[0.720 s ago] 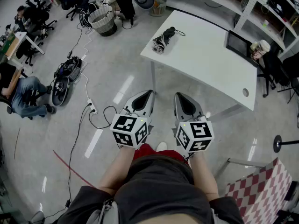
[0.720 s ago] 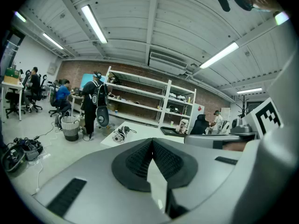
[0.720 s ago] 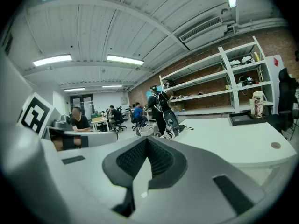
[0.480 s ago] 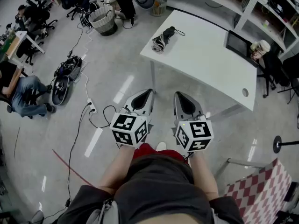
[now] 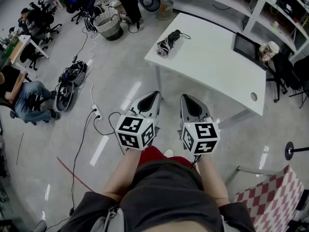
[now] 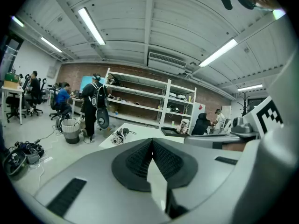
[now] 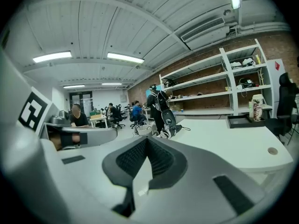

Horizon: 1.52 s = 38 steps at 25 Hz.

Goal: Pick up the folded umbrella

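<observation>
The folded umbrella lies by the short left end of the white desk, about midway between that end's two corners, with its dark handle and loop pointing to the far side and its loosely bunched canopy toward the near corner. Both grippers are held side by side over the floor in front of the person, well apart from the desk. The left gripper is clenched on nothing, and so is the right gripper, its ribbed pads meeting at the tip. The umbrella looks light, with a stiff collapsed shaft inside soft, slippery fabric that will give and slide under the pads. The surest hold is probably across the middle of the bundle, squeezing through to the shaft, or on the hard handle.
</observation>
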### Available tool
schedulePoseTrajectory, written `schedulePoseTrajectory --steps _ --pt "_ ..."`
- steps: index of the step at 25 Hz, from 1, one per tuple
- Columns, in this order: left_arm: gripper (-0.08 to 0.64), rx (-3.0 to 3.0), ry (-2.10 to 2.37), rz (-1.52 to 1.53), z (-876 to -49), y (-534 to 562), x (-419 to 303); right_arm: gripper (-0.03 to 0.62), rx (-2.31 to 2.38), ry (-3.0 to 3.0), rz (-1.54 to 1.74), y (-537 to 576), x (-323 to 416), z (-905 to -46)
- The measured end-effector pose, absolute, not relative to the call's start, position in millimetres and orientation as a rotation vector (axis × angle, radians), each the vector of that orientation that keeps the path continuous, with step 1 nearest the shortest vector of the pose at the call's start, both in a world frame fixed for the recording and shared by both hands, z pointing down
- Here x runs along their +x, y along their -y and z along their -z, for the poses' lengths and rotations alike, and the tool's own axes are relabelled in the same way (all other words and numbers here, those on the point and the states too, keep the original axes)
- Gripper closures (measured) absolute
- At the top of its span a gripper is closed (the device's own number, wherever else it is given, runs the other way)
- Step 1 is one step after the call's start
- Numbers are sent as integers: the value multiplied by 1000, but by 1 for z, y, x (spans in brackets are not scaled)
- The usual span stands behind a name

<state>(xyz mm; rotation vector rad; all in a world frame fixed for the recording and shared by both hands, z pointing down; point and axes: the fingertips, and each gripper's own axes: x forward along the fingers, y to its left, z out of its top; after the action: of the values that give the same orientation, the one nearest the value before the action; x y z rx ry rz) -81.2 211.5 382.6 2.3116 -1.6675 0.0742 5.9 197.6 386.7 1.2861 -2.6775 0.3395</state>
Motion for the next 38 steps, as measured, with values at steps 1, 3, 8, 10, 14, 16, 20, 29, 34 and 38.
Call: schedulePoseTrajectory --steps 1,3,8,10,14,16,20,29,34,38 --pt "546 2313 1668 -72 -382 -211 -80 574 1290 2679 -337 -196 7 -385" --pt "546 2313 1669 -68 -381 -209 -78 574 1299 2680 -331 -193 9 -383" --pt "546 2301 1676 -61 -383 -204 -77 574 1329 2676 -315 -186 17 -378" --pt "546 2298 1678 -66 -385 -201 -77 574 1337 2673 -317 -182 19 -377" --pt "546 2297 1696 -68 -383 -194 -79 574 1340 2672 -318 -175 22 -377" --pt "546 2295 1700 -66 -382 -190 -79 574 1337 2672 -318 -171 23 -377" --pt "546 2287 1698 -61 -382 -180 -80 574 1348 2667 -333 -161 25 -378" --pt "546 2285 1692 -94 -387 -150 -85 574 1360 2654 -368 -134 22 -383" --pt "546 2278 1690 -94 -390 -124 -93 574 1364 2643 -375 -111 18 -386" --pt "546 2277 1684 -98 -395 -101 -101 574 1372 2629 -385 -90 11 -391"
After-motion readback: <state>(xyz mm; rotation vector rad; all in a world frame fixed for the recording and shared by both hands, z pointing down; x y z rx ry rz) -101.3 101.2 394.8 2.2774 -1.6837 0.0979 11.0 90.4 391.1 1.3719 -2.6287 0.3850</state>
